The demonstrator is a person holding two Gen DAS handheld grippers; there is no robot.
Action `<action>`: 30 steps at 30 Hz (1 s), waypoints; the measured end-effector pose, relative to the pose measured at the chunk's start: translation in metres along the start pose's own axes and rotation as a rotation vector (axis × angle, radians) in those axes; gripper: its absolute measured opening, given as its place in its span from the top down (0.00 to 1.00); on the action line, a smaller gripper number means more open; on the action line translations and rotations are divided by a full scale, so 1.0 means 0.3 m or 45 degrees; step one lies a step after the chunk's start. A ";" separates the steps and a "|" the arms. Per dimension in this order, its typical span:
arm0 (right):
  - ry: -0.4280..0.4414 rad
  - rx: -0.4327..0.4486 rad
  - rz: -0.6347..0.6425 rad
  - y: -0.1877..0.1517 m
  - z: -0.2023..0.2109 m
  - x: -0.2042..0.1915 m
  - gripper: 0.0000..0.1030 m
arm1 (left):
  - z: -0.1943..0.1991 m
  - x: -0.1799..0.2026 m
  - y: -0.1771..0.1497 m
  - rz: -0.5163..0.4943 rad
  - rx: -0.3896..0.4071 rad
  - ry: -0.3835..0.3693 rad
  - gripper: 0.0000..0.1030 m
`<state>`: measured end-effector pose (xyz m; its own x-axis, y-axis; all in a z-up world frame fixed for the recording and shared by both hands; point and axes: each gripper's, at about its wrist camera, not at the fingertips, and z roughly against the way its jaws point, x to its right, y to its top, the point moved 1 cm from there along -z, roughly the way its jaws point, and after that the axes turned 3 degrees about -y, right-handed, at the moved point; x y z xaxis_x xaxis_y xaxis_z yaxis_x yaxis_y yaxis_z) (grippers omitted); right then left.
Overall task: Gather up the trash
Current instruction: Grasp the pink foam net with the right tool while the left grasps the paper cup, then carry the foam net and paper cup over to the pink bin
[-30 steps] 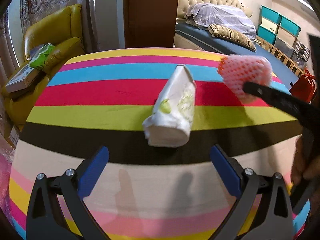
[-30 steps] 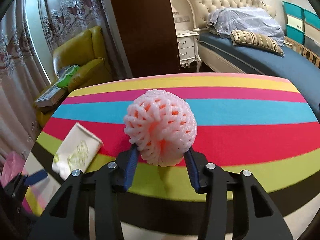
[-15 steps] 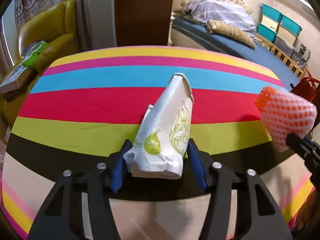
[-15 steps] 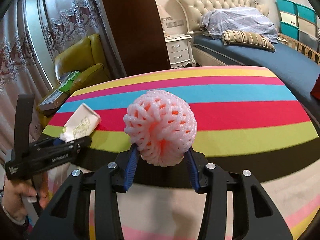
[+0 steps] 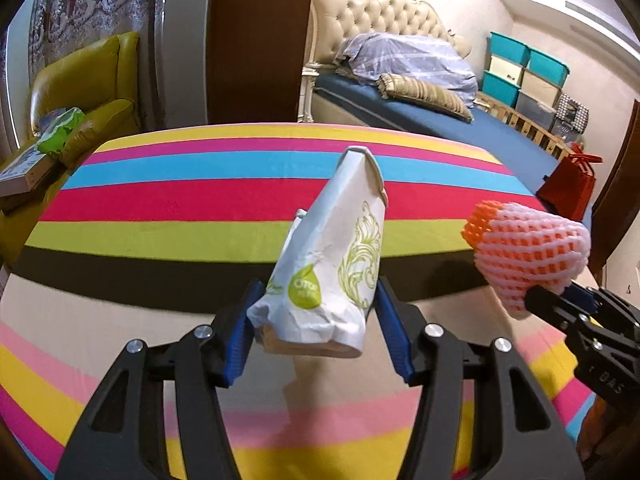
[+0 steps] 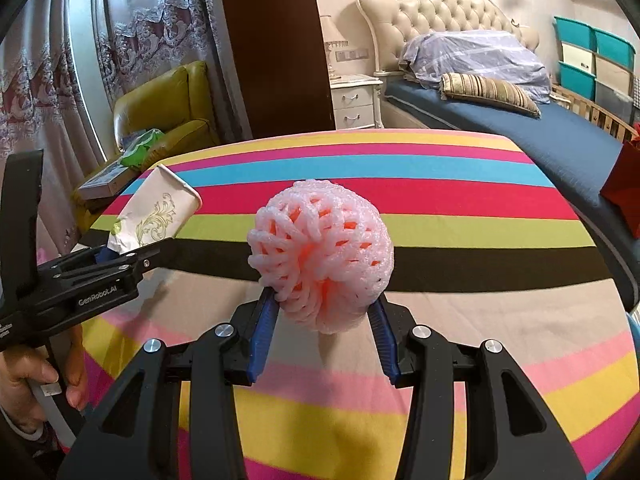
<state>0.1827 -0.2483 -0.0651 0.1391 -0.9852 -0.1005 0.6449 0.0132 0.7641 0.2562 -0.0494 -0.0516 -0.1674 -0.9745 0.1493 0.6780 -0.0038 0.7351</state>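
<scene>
Left claw [image 5: 316,330]: blue pads pressed onto the crumpled base of a white paper cup [image 5: 334,264]; fingers drawn partway in, only as wide as the squashed cup.
Cup: flattened, green leaf print and a green logo on its side; rim points away from the claw, out over the table [image 5: 160,204]; it looks lifted clear of the cloth, a faint shadow beneath it.
Right claw [image 6: 324,334]: pads pinching a pink foam net [image 6: 320,254] from both sides, fingers set about as wide as the left pair.
Net: ball-shaped mesh with orange showing through the holes; held above the table's black and beige stripes, not touching the cloth.
Net from the left view: to the right of the cup, apart from it, one end orange.
Cup from the right view: to the left of the net, well apart, held in the other claw's black fingers.
Hand [image 6: 36,384]: at the lower left of the right view, wrapped round the left tool's grip.
Table: covered in broad stripes of yellow, pink, blue, red, green, black and beige.
Beyond the table: a yellow armchair [image 5: 84,88] to the left, a bed [image 6: 520,128] with a tufted headboard to the right.
</scene>
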 end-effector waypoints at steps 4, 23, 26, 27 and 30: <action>-0.018 0.021 0.025 -0.030 0.037 -0.010 0.58 | 0.066 0.041 -0.056 -0.036 0.052 -0.010 0.47; 0.002 0.098 0.043 -0.118 0.165 -0.057 0.58 | 0.246 0.045 -0.204 -0.102 0.142 0.029 0.46; 0.019 0.097 0.058 -0.125 0.170 -0.075 0.58 | 0.275 0.032 -0.228 -0.112 0.160 0.053 0.46; 0.026 0.096 0.065 -0.127 0.170 -0.083 0.58 | 0.278 0.019 -0.230 -0.109 0.158 0.052 0.46; 0.046 0.095 0.096 -0.141 0.178 -0.122 0.58 | 0.299 -0.006 -0.246 -0.092 0.164 0.062 0.46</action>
<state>0.1101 -0.2221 -0.0597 0.2130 -0.9750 -0.0629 0.5738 0.0728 0.8157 0.1422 -0.0273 -0.0469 -0.1754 -0.9825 0.0630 0.5677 -0.0486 0.8218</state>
